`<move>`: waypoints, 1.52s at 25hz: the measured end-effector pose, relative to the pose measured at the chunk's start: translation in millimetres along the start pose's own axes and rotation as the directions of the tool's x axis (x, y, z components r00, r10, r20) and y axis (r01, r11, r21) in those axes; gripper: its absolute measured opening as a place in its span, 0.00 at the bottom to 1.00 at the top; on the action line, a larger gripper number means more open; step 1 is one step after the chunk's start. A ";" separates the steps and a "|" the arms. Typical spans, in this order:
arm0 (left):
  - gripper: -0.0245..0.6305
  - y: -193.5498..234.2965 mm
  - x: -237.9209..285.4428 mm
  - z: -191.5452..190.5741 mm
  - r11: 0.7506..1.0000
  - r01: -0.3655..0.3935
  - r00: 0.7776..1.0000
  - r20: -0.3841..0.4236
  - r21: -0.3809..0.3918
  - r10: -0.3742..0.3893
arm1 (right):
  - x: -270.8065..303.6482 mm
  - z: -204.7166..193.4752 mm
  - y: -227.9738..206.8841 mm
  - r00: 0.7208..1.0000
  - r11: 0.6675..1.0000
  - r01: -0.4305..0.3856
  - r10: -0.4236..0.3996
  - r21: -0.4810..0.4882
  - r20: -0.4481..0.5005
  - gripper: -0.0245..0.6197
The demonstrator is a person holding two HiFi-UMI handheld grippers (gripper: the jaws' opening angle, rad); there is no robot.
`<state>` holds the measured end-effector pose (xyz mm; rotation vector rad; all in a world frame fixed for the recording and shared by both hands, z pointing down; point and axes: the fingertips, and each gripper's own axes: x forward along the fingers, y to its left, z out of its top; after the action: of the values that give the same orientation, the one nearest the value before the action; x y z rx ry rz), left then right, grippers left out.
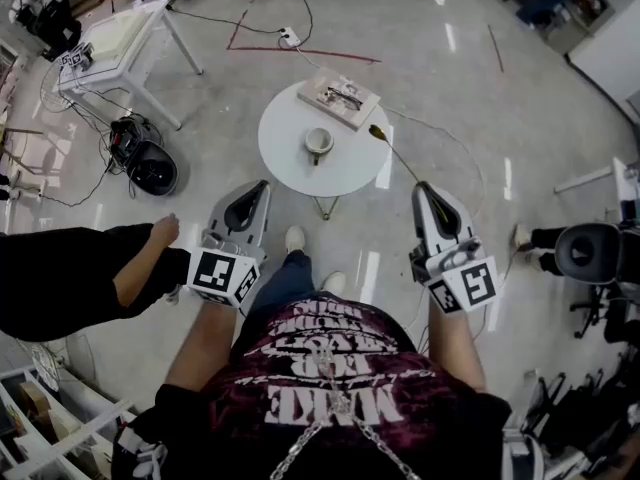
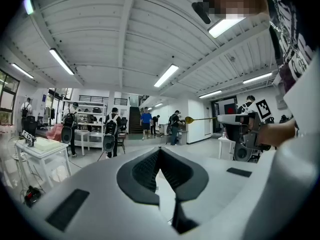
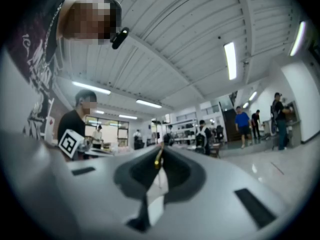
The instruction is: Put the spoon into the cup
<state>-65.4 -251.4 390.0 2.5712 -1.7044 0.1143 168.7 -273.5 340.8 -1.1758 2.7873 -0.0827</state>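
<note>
A pale cup (image 1: 318, 144) stands near the middle of a small round white table (image 1: 290, 163) in the head view. A thin gold spoon (image 1: 394, 153) sticks out forward from my right gripper (image 1: 420, 185), which is shut on its handle; the spoon's bowl hangs just off the table's right edge. The right gripper view shows the gold handle (image 3: 158, 158) pinched between the jaws. My left gripper (image 1: 263, 184) is held level in front of the table's near left edge, shut with nothing in it. The left gripper view also catches the spoon (image 2: 189, 119).
A flat tray with small items (image 1: 340, 98) lies on the round table's far side. A white square table (image 1: 110, 38) and a black device (image 1: 150, 168) with cables stand at the left. Another person's arm (image 1: 100, 273) reaches in from the left. A dark chair (image 1: 590, 253) is at the right.
</note>
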 end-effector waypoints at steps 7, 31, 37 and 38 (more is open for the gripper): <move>0.07 19.5 34.3 8.8 1.000 0.025 1.000 0.017 0.007 -0.025 | 30.8 1.9 -16.0 1.000 1.000 0.005 -0.005 0.016 0.007 0.09; 0.07 85.9 124.6 30.3 0.997 0.072 0.997 0.034 0.007 -0.072 | 120.5 12.5 -61.1 0.999 0.999 0.040 -0.039 -0.009 0.005 0.09; 0.07 103.0 140.1 32.3 0.996 0.089 0.995 0.041 0.002 -0.089 | 139.7 20.9 -63.5 0.999 0.998 0.048 -0.047 -0.027 0.018 0.09; 0.07 105.3 143.4 32.0 0.996 0.093 0.995 0.041 0.001 -0.093 | 142.3 20.8 -63.6 0.999 0.998 0.049 -0.049 -0.029 0.017 0.09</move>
<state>-105.8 -426.7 371.8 2.6650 -1.5930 0.0572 117.9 -420.0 314.1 -1.2456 2.7550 -0.0368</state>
